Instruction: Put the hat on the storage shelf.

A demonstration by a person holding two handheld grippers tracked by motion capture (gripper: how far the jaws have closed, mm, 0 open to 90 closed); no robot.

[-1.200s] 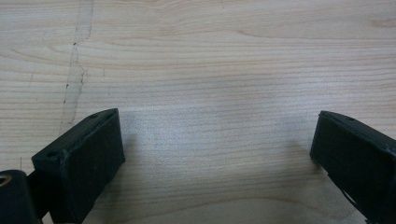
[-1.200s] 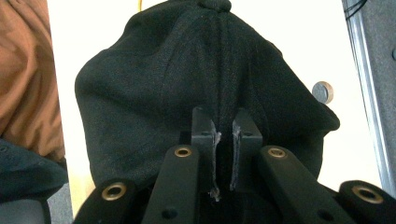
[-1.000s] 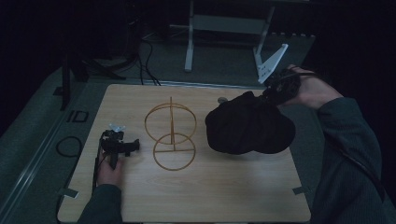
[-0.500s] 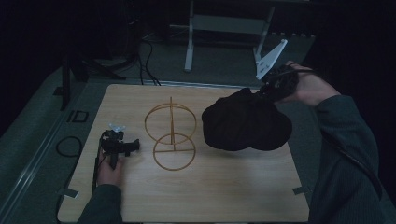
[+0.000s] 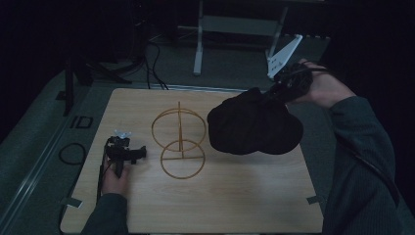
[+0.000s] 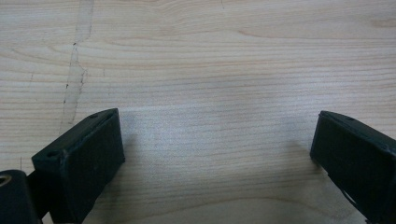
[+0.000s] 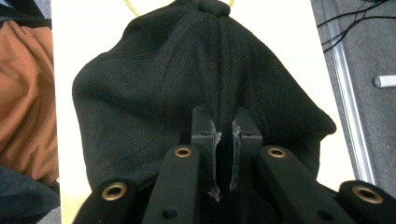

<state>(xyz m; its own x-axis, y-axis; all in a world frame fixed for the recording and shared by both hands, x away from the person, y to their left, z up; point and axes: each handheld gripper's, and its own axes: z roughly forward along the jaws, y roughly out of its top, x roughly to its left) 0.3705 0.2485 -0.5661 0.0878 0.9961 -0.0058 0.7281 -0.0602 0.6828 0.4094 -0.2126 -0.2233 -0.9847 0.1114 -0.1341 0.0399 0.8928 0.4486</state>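
- The right hand-held gripper (image 5: 281, 90) is clamped on a fold of the black cloth (image 5: 252, 128), which hangs below it.
- The left hand-held gripper (image 5: 128, 152) rests on the surface (image 5: 235, 196), jaws spread, nothing between them.
- A wire stand (image 5: 180, 144) sits between both.

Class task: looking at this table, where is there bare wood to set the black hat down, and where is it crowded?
Free: the near strip of the table, below the wire stand; also the far-left corner. Crowded: the middle, where the stand sits beside the black hat hanging from the right gripper.

The right tool (image 5: 274, 93) has carried the black hat (image 5: 252, 128) slightly higher.
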